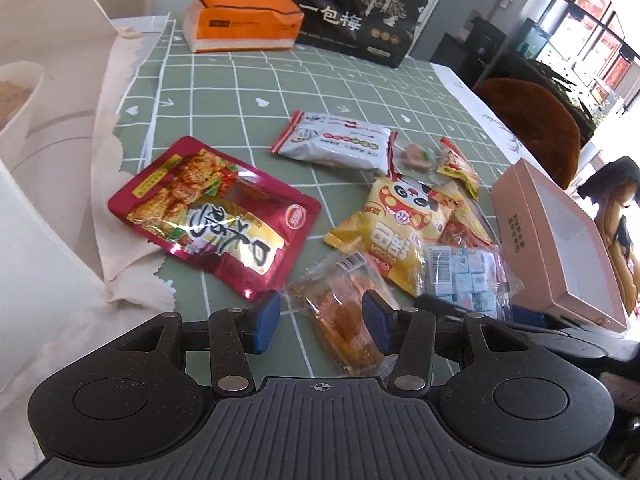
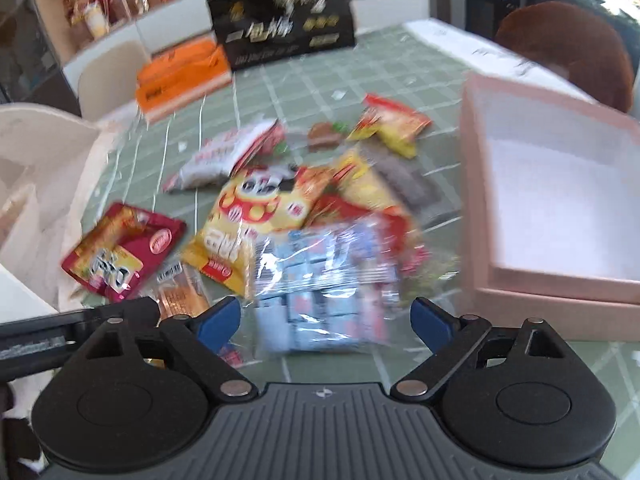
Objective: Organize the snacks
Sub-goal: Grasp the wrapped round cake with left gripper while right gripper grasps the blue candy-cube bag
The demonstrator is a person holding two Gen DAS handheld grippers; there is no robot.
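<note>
Blue pads of my left gripper (image 1: 322, 322) stood apart on either side of the clear orange-snack packet (image 1: 352, 312), not pinching it. My right gripper (image 2: 328, 322) was spread wide over the clear bag of pale blue candies (image 2: 324, 284), gripping nothing. Just beyond lay the yellow panda bag (image 1: 394, 224), with the maroon pouch (image 1: 212, 216) to its left and the empty pink box (image 2: 556, 200) to the right. Farther off lay the white packet (image 1: 336, 144). Farthest stood the orange tissue pack (image 1: 244, 20) and black bag (image 1: 356, 16) on the green checked tablecloth (image 1: 224, 92).
</note>
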